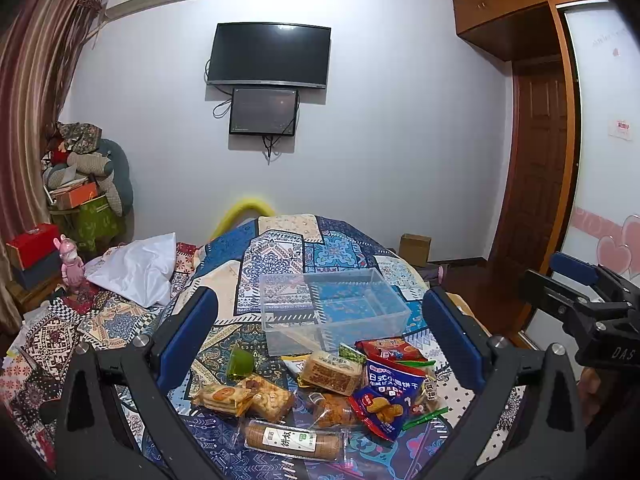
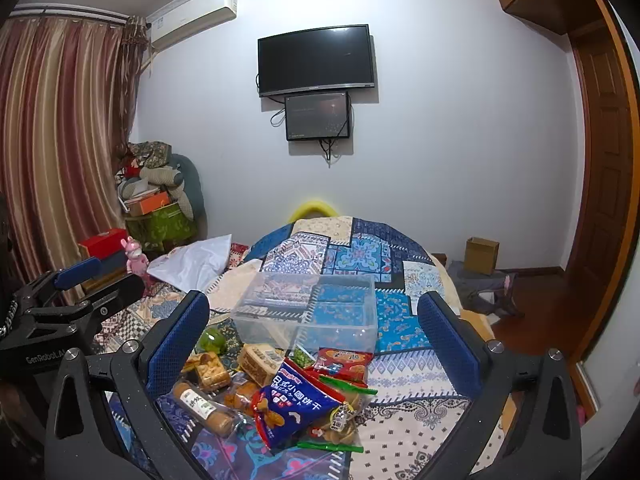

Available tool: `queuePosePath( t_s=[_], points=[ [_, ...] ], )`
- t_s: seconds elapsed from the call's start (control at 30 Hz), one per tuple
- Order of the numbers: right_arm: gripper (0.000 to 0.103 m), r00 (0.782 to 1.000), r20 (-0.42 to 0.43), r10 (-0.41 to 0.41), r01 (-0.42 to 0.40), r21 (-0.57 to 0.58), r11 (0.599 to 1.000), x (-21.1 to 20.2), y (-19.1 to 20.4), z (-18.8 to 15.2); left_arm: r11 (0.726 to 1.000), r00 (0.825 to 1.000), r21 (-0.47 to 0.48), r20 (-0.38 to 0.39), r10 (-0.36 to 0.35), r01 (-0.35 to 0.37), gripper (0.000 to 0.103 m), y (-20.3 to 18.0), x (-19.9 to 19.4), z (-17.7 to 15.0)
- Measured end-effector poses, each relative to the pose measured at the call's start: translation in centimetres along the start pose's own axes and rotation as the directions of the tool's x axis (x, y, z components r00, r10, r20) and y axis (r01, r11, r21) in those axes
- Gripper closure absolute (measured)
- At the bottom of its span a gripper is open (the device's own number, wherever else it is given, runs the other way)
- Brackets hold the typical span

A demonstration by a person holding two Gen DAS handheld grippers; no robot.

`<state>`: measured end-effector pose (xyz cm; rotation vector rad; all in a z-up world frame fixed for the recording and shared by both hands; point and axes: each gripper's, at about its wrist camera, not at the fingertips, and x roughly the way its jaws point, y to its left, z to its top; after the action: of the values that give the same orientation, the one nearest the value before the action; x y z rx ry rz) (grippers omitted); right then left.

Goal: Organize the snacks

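Note:
A clear plastic box [image 1: 334, 308] [image 2: 308, 312] stands empty on the patchwork cloth. In front of it lies a pile of snacks: a blue biscuit bag [image 1: 386, 398] [image 2: 294, 402], a red packet [image 1: 390, 349] [image 2: 346, 361], a long cracker sleeve [image 1: 294, 441] [image 2: 206, 406], wrapped cakes [image 1: 332, 372] [image 2: 260, 362], a green piece [image 1: 240, 362] [image 2: 212, 339]. My left gripper [image 1: 320, 344] is open and empty above the pile. My right gripper [image 2: 316, 336] is open and empty too, and shows at the right of the left view [image 1: 580, 300].
The table [image 1: 280, 248] is covered in a blue patterned cloth. A white cloth [image 1: 140, 268] and a pink figurine [image 1: 71, 264] lie to the left. A cardboard box [image 2: 482, 255] sits on the floor at the right. A wooden door [image 1: 540, 160] is at the right.

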<state>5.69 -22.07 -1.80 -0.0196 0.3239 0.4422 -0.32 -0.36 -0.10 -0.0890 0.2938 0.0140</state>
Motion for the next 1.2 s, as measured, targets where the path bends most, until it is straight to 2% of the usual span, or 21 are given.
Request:
queuePosePath(
  t_s=[1.2],
  points=[
    [0.000,1.000,0.000,0.003,-0.003,0.009,1.000,-0.03,0.12,0.06,1.000,1.000,-0.001,-0.001,0.005,-0.005,0.000,-0.05,0.09,-0.14]
  ],
)
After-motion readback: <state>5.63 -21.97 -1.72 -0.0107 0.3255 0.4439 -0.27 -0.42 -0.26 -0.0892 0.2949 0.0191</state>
